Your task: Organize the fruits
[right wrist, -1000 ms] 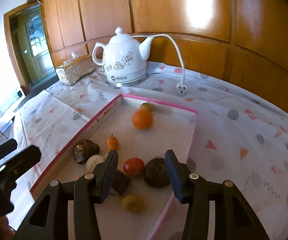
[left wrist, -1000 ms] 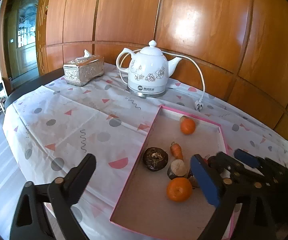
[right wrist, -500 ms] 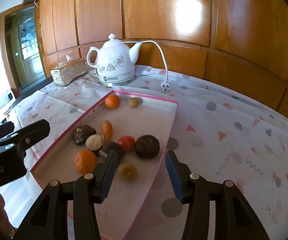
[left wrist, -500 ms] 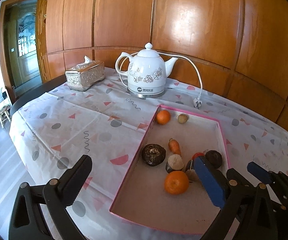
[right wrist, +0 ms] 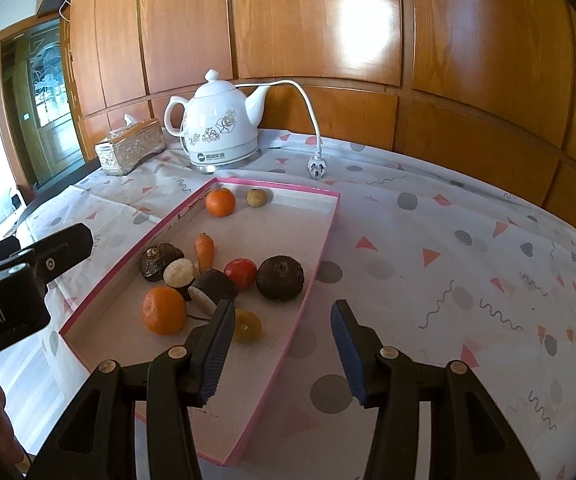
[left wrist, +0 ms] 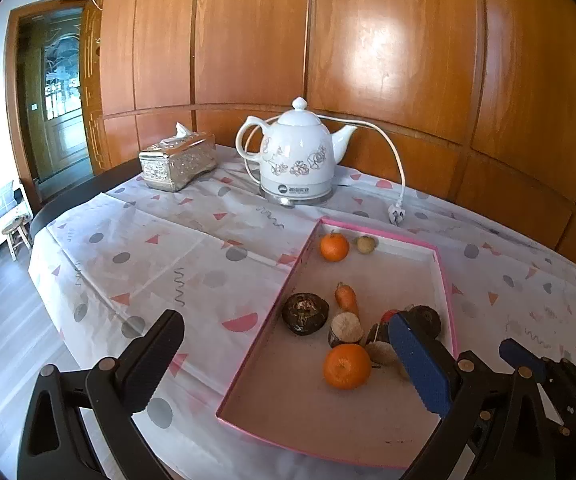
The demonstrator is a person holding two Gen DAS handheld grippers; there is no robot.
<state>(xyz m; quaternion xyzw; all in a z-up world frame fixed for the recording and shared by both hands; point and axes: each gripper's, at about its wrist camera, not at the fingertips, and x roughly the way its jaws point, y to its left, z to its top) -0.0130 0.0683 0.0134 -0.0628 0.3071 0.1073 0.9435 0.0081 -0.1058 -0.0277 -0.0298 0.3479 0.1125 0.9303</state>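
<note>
- The fruits lie in the pink tray [right wrist: 316, 240] on the surface [right wrist: 468, 248]: a near orange [right wrist: 164, 310], a far orange [right wrist: 220, 201], a red fruit [right wrist: 240, 271] and a small yellow fruit [right wrist: 247, 324], crowded among dark round pieces
- The right hand-held gripper [right wrist: 283, 344] hangs partly open and empty over the tray's near right edge; the left hand-held gripper [left wrist: 288, 364] stands wide open, holding nothing
- Risk: the pieces sit touching, so closing on one could nudge its neighbours or roll a round fruit
- Risk: a finger catching the thin tray wall could tip or drag the tray
</note>
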